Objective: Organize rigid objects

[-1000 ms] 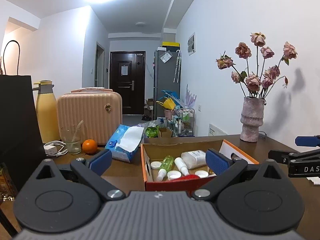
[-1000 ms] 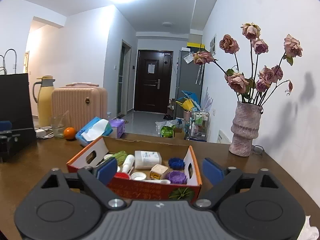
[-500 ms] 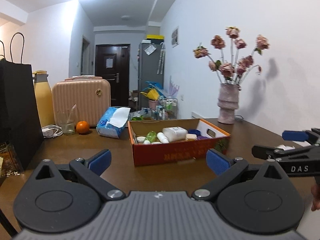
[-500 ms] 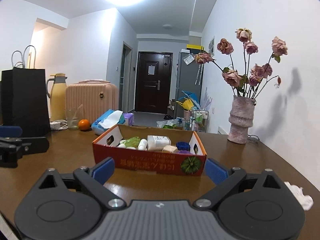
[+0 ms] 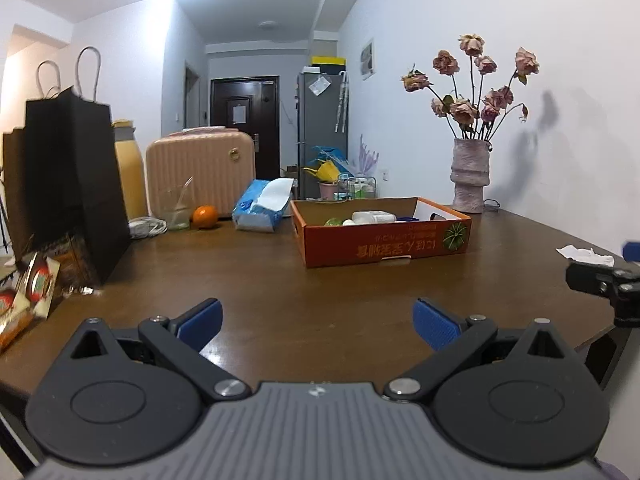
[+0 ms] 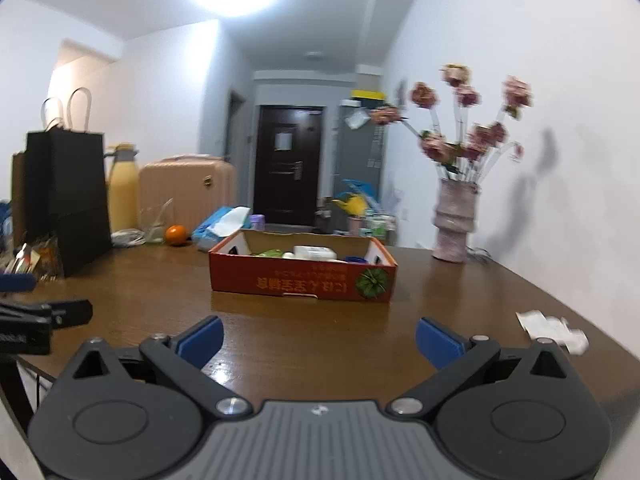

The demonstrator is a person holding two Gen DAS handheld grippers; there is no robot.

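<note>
An orange cardboard box stands in the middle of the brown table. It holds a white bottle, a green item and other small containers. The box also shows in the right wrist view. My left gripper is open and empty, low over the table's near edge, well back from the box. My right gripper is open and empty, also back from the box. The right gripper's finger shows at the right edge of the left wrist view.
A black paper bag, snack packets, a yellow flask, a pink suitcase, a glass, an orange and a tissue pack stand at left and back. A vase of flowers and crumpled paper are at right.
Both grippers have pulled back from the box toward the table's near edge. The box looks smaller and farther off. Both stay open.
</note>
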